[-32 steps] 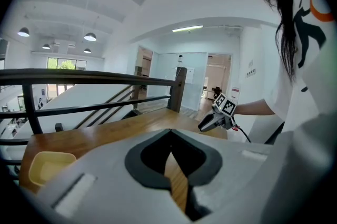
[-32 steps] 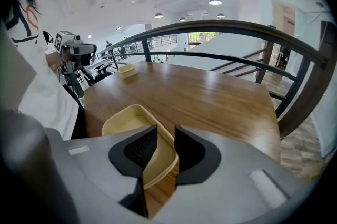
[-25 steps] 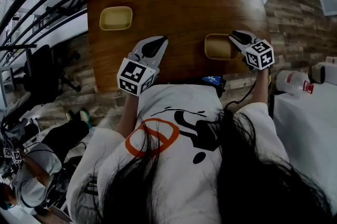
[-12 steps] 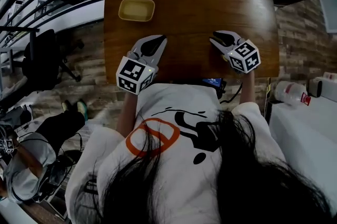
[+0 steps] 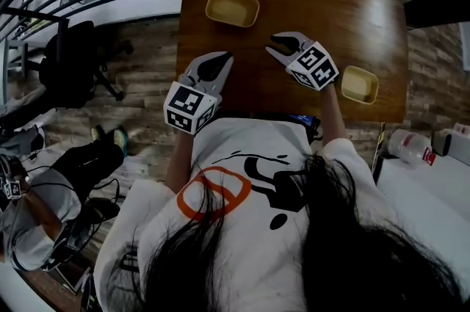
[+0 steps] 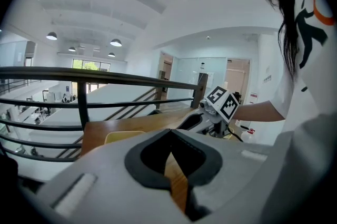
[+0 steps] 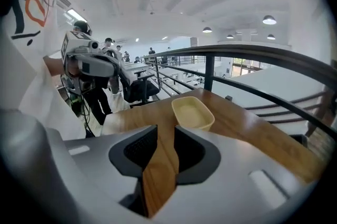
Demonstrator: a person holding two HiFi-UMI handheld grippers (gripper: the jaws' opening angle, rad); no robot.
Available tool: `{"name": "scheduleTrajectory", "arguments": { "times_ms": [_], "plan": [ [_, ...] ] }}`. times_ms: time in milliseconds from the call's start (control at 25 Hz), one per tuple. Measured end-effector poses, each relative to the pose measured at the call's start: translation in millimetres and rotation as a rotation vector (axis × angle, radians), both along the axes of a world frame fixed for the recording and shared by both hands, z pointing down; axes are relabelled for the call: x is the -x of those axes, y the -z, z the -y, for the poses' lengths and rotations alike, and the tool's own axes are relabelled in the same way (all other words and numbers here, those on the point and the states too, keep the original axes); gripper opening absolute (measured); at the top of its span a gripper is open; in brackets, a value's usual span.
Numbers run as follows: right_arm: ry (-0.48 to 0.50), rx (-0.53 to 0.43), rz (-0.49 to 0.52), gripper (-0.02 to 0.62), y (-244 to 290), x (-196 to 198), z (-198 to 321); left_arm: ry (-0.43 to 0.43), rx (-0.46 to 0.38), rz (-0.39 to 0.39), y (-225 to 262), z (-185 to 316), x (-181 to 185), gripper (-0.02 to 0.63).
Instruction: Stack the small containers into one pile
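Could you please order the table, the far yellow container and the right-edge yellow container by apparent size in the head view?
1. Table.
2. Far yellow container.
3. Right-edge yellow container, though only slightly smaller; lens distortion makes these two unsure.

wooden table [image 5: 352, 17] | black railing [image 7: 247, 50] beyond it | black office chair [image 5: 70, 67] left | white bottle [image 5: 409, 146] right

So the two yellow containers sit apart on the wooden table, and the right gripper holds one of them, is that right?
Not quite. The right gripper holds nothing: the right gripper view shows only bare wood between its parted jaws. The two yellow containers do sit apart on the wooden table.
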State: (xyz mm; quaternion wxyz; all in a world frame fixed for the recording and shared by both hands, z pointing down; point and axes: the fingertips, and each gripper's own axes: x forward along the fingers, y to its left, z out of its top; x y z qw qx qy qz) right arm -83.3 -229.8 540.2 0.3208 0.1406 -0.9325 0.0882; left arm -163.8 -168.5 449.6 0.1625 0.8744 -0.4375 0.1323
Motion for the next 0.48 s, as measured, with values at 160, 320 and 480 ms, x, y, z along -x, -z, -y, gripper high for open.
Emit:
{"name": "scheduleTrajectory", "arguments": {
  "times_ms": [160,320,480],
  "plan": [
    [0.045,-0.064,-0.057,0.121,-15.9,45.7,14.2,0.039,0.016,-0.001,-6.3,-8.0,31.6,0.0],
    [0.075,-0.068,-0.115,0.121,-41.9,77.1,29.7,0.082,0.043,0.003,-18.5,-18.4,60.1,0.0],
    [0.098,-0.093,-0.227,0.121,-70.4,88.3,45.6,0.136,0.061,0.003,-26.8,-31.1,86.5,0.0]
  ]
}}
